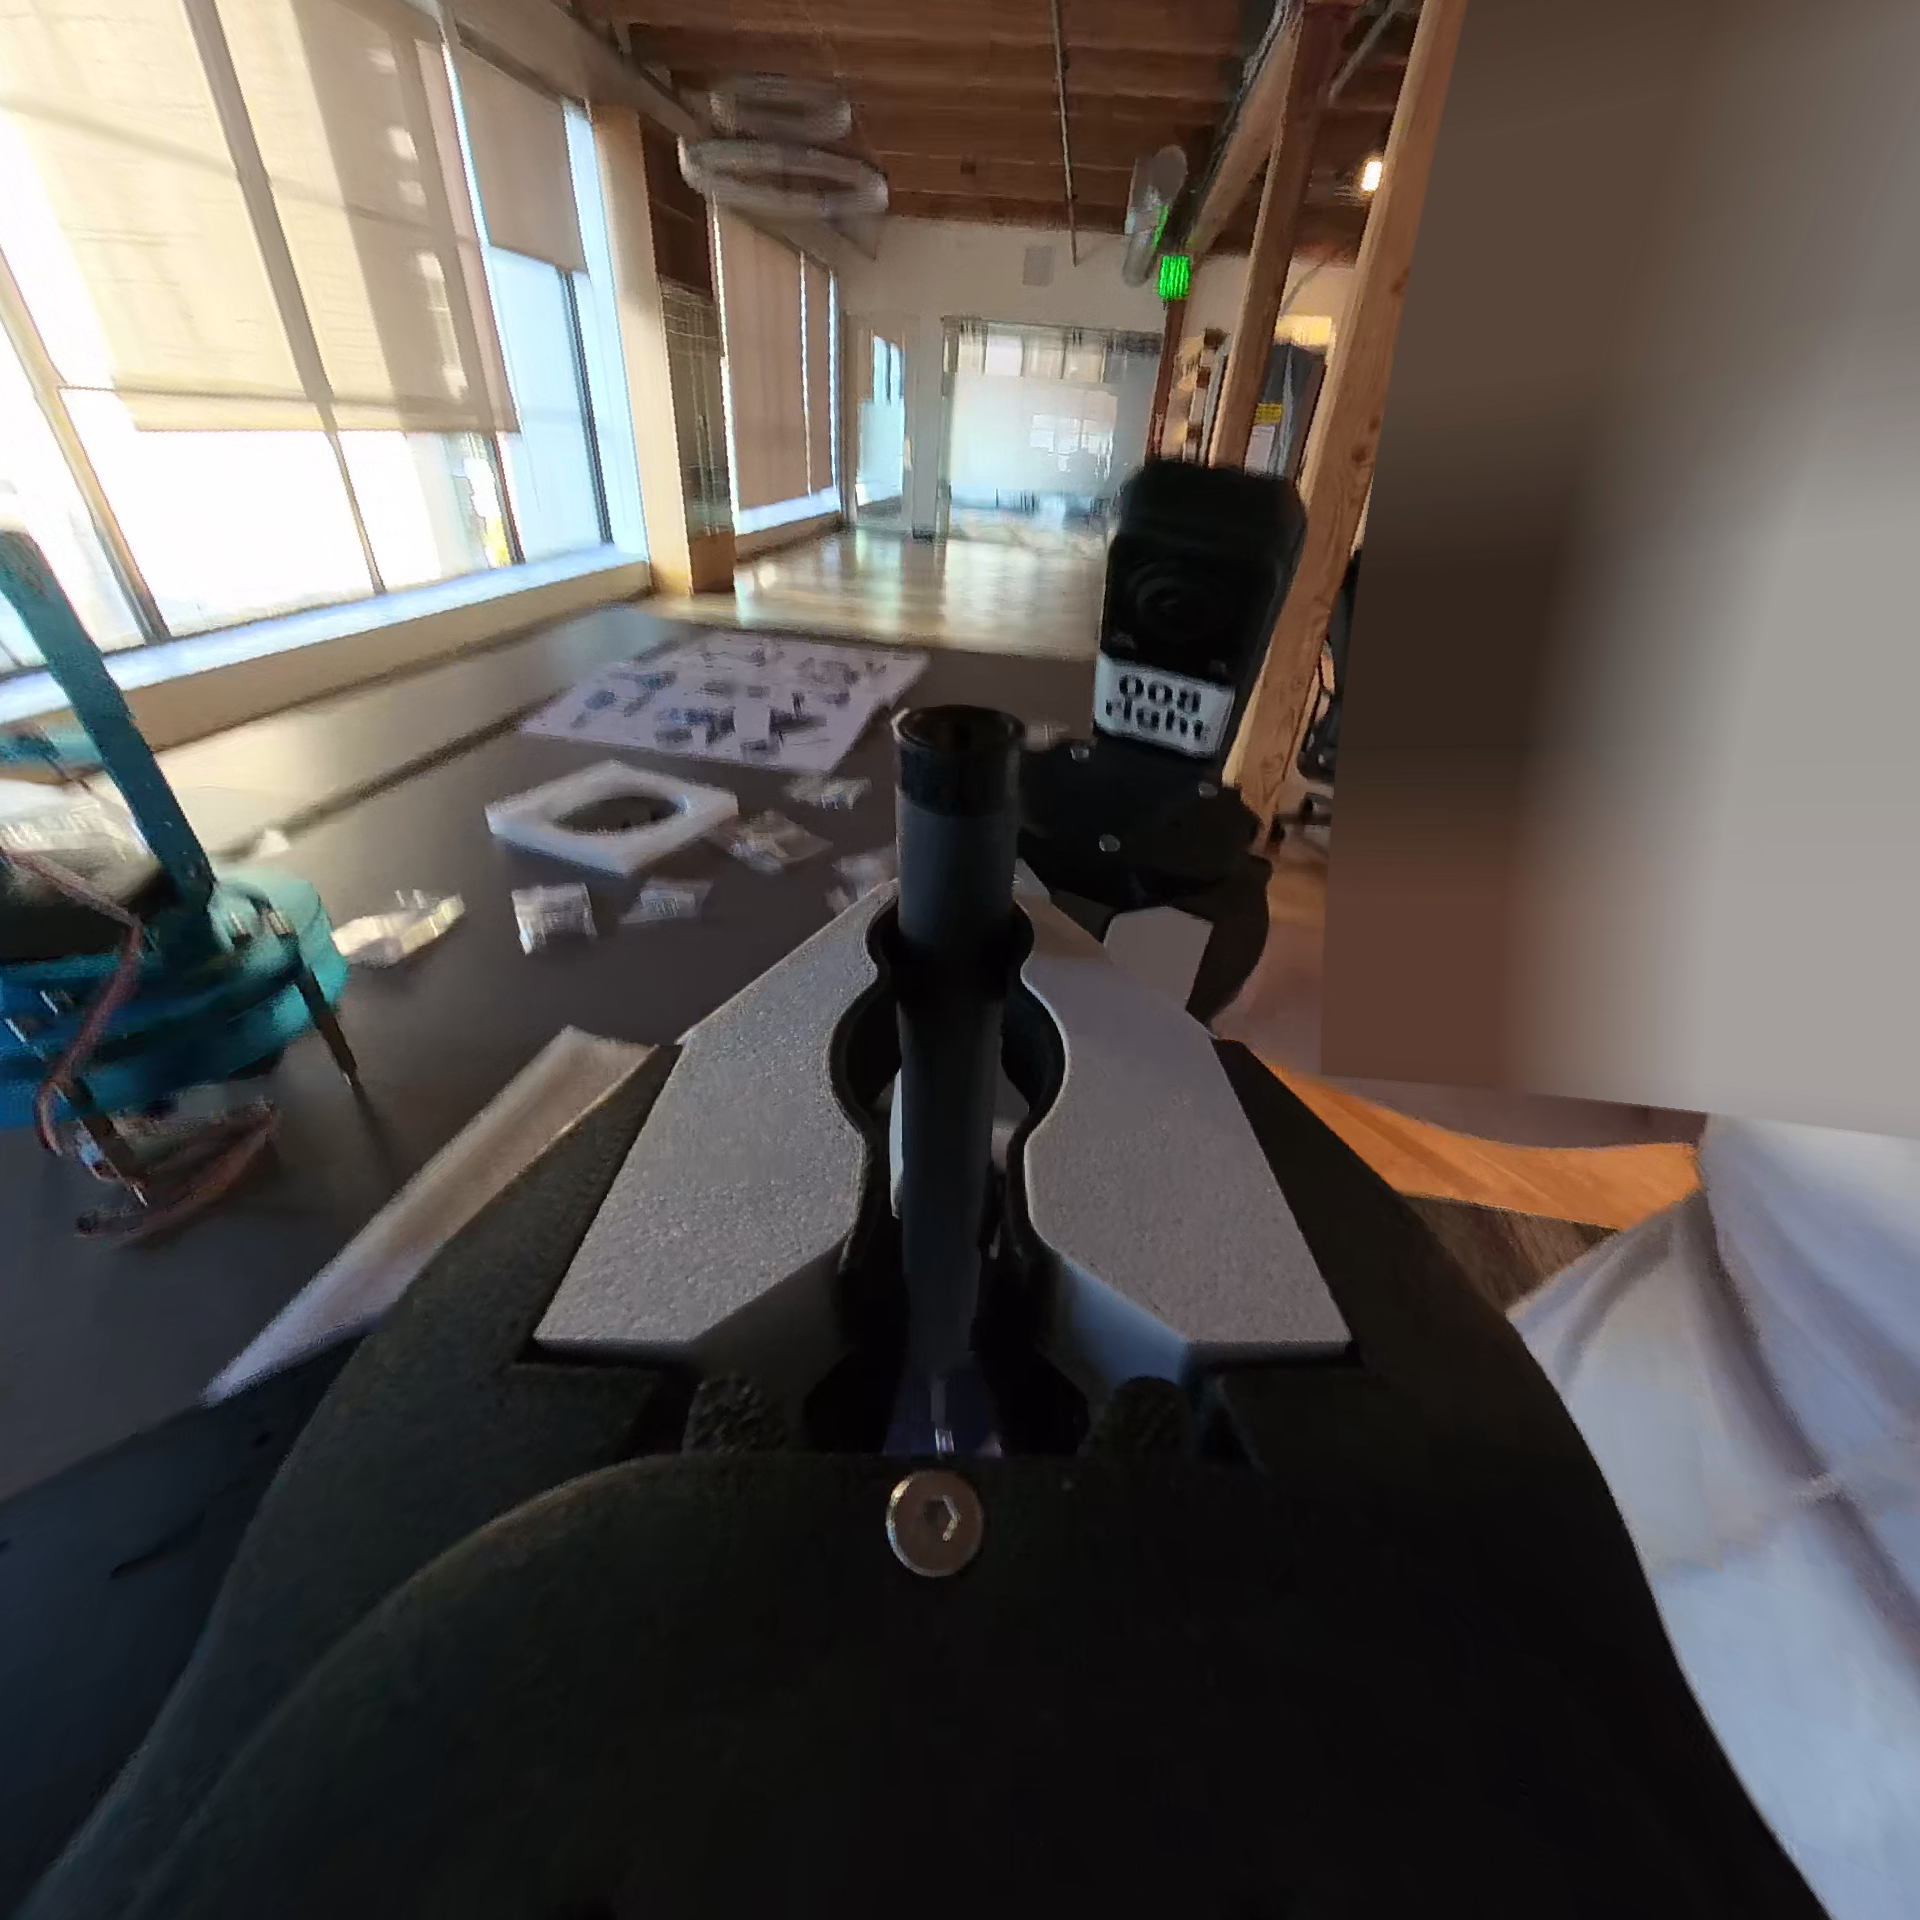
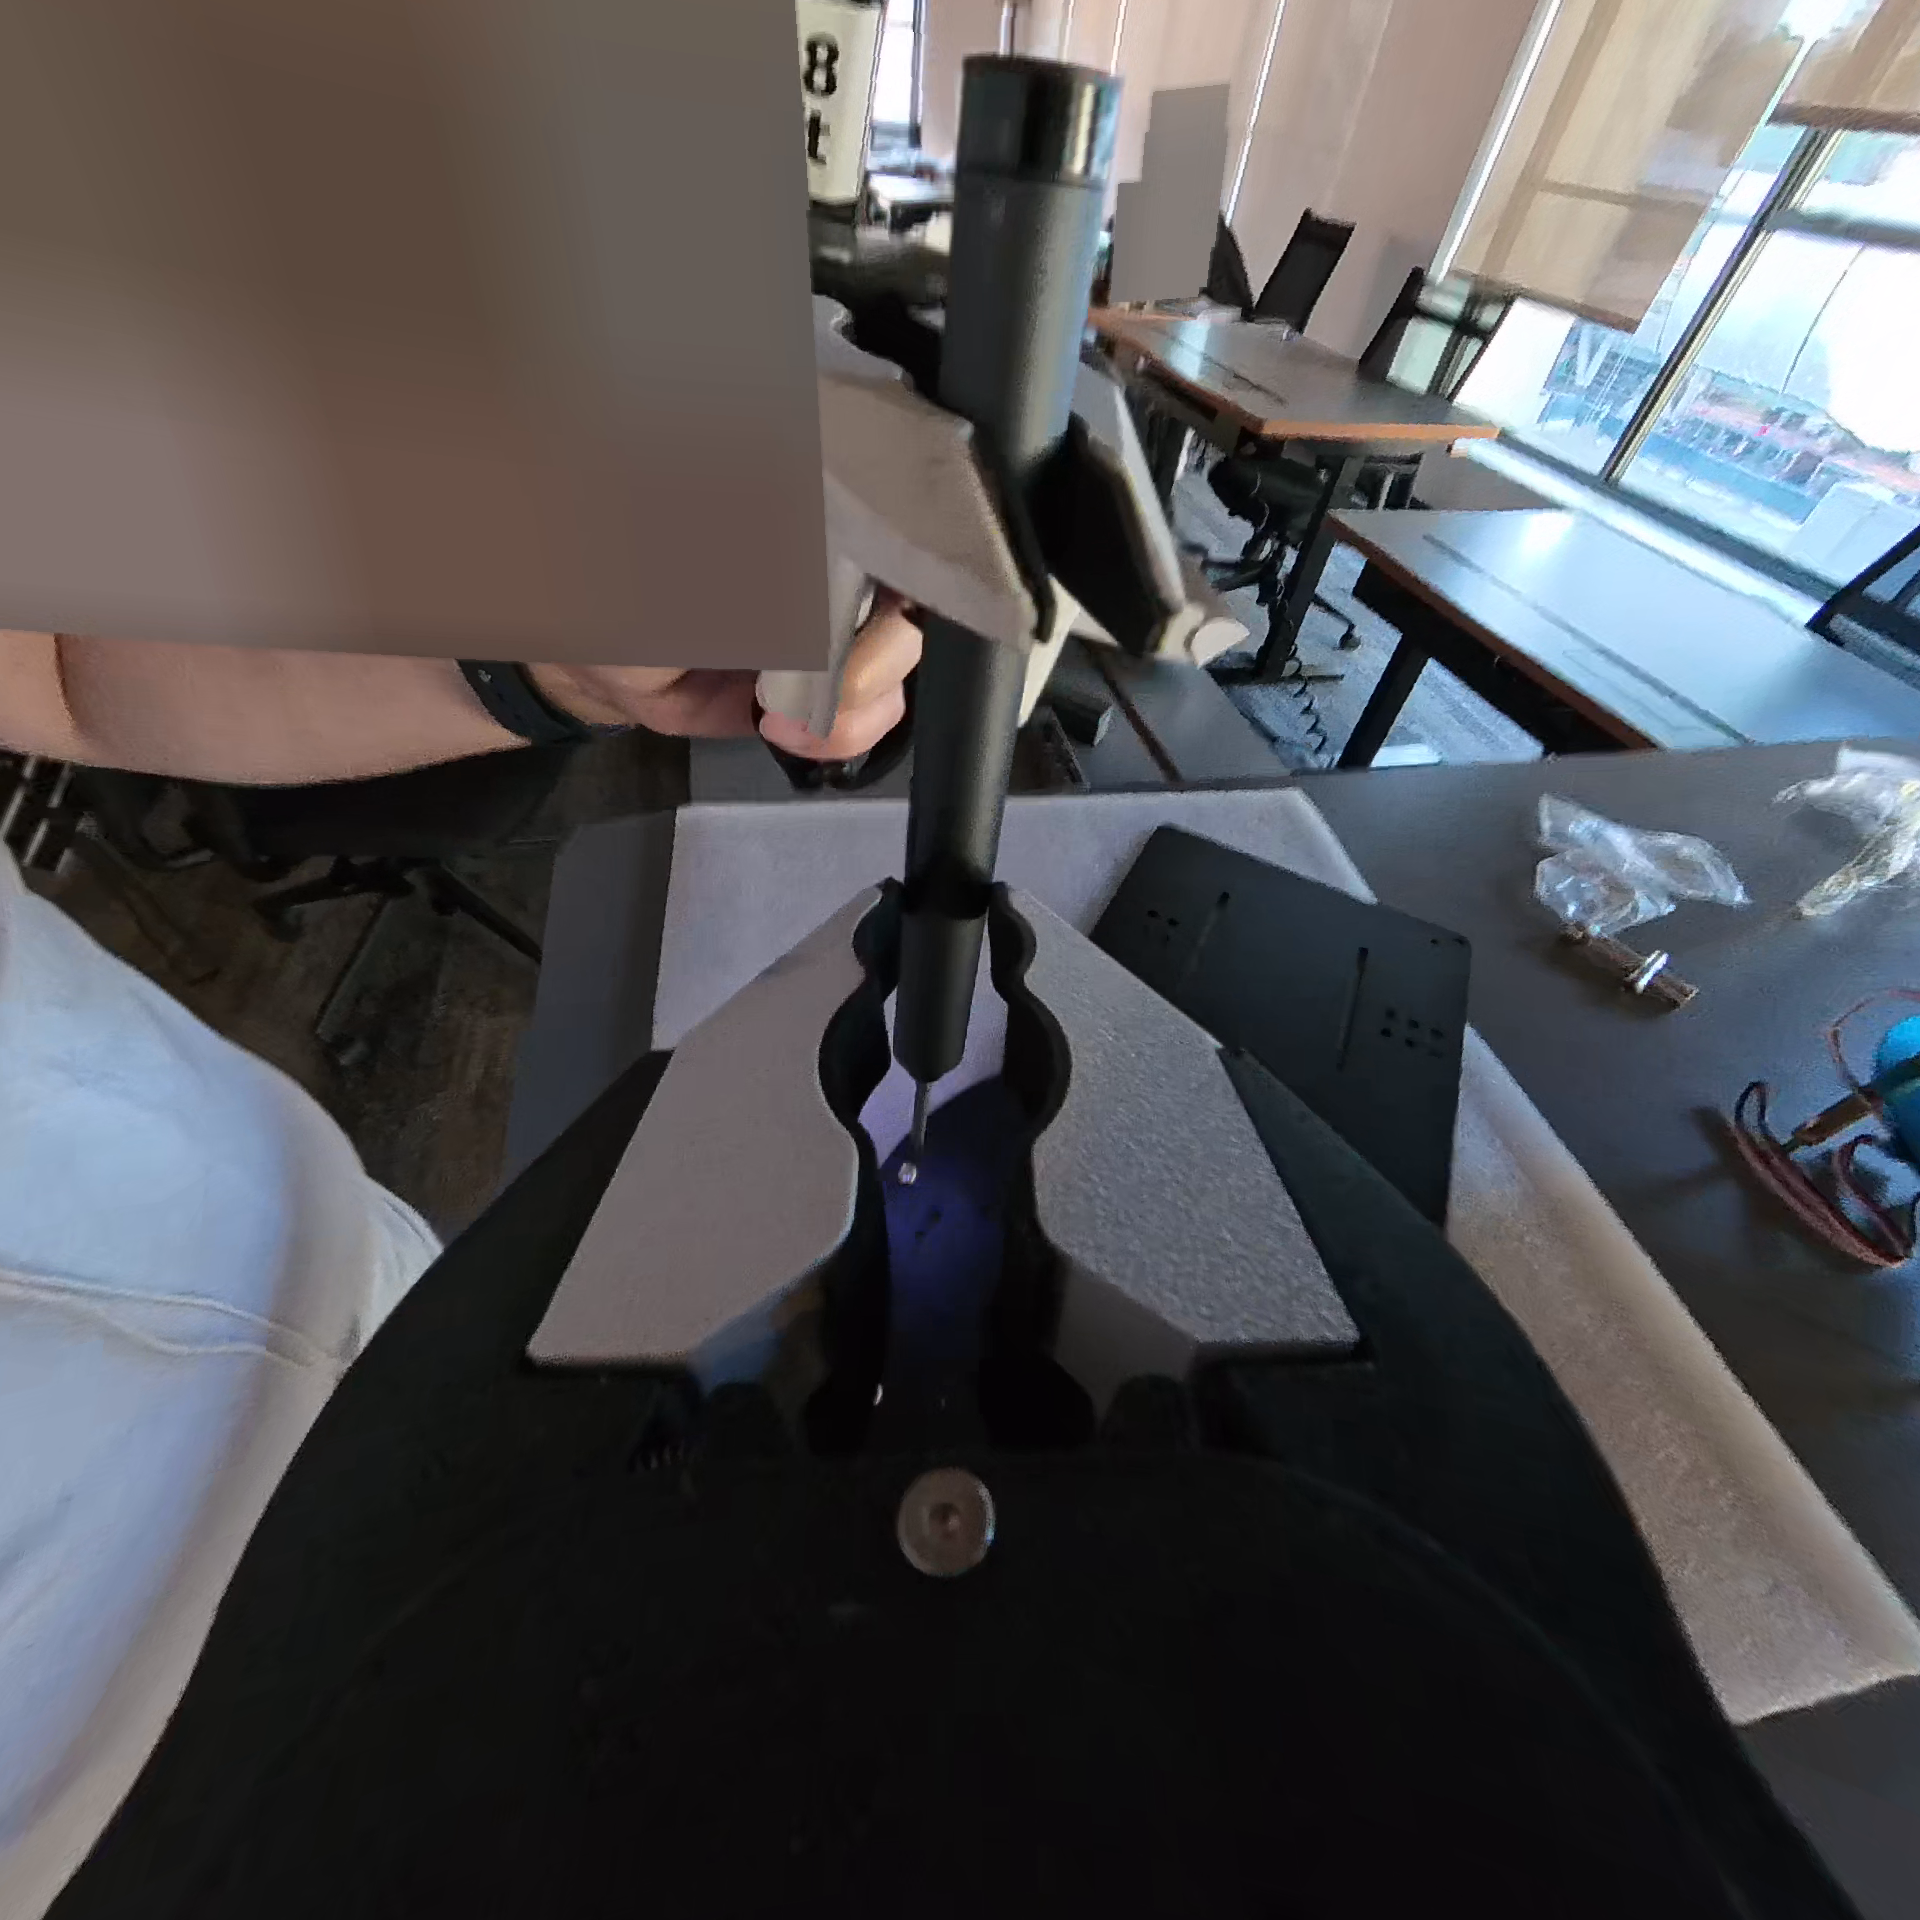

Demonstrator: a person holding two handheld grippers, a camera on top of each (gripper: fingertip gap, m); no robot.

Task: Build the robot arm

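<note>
My left gripper (image 1: 951, 925) is shut on the middle of a dark grey pen-shaped screwdriver (image 1: 951, 1039), with the cap end pointing away from the camera. In the right wrist view the left gripper (image 2: 1039, 499) holds the screwdriver (image 2: 1013, 312) upright, held by a person's hand (image 2: 831, 707). My right gripper (image 2: 940, 909) is shut on the screwdriver's lower end. The thin bit (image 2: 912, 1143) points down between the jaws, over a bluish glow. The right gripper's body (image 1: 1174, 623) shows behind the screwdriver in the left wrist view.
A black perforated plate (image 2: 1299, 997) lies on a white foam sheet (image 2: 1558, 1299) on the dark table. A teal robot-arm kit with red wires (image 1: 156, 935), a white foam frame (image 1: 613, 821), small plastic bags (image 2: 1621, 862) and a printed sheet (image 1: 727, 696) lie about. A white-clad person (image 2: 156, 1195) is close. Spacing between my two grippers at the tips: around 8 centimeters.
</note>
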